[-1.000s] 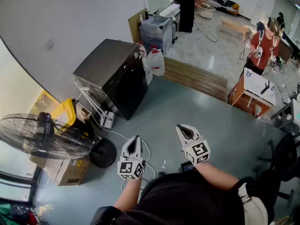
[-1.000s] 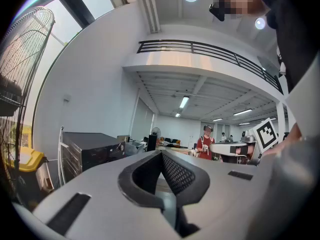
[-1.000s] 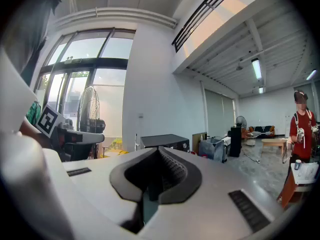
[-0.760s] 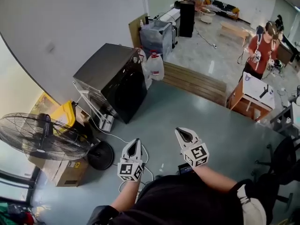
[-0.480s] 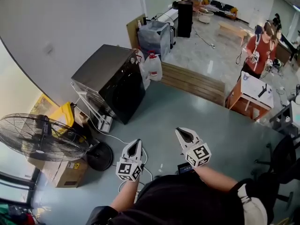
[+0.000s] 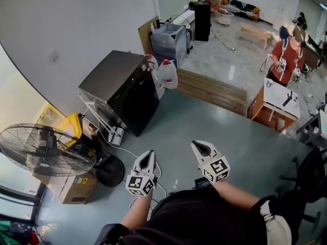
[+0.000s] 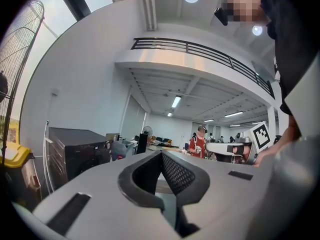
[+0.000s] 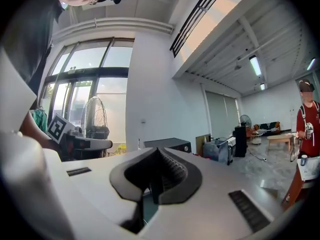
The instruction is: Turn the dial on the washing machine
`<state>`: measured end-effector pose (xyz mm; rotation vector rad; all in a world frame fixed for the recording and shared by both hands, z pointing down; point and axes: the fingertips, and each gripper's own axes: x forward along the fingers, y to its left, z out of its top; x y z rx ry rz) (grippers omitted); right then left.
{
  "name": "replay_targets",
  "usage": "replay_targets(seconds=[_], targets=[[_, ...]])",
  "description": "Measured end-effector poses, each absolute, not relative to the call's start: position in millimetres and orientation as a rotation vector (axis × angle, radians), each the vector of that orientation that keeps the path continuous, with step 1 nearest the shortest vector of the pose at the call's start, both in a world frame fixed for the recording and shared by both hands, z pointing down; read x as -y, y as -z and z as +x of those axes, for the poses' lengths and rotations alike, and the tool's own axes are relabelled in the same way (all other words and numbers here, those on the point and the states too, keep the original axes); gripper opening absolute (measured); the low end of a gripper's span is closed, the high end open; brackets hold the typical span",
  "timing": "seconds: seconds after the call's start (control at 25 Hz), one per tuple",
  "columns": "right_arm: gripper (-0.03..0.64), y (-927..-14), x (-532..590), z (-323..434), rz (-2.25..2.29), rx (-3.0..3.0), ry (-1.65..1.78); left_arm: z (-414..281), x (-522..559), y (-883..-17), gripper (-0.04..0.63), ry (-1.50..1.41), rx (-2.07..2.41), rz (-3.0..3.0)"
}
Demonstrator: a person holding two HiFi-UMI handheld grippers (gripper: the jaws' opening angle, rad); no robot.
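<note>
Black-fronted washing machine [image 6: 122, 88], grey top, stands near the white wall [image 6: 76, 19].
</note>
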<state>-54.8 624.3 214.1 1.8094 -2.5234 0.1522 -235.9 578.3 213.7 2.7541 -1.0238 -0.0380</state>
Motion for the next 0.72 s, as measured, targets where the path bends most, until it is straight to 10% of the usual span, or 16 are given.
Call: replay_targets(seconds=[0.72], targets=[[0.023, -249.2, -630.2, 23.9, 1.775, 2.588, -0.244, -170.5, -584.7, -229.6, 0.015, 0.079, 1.059, 2.728]])
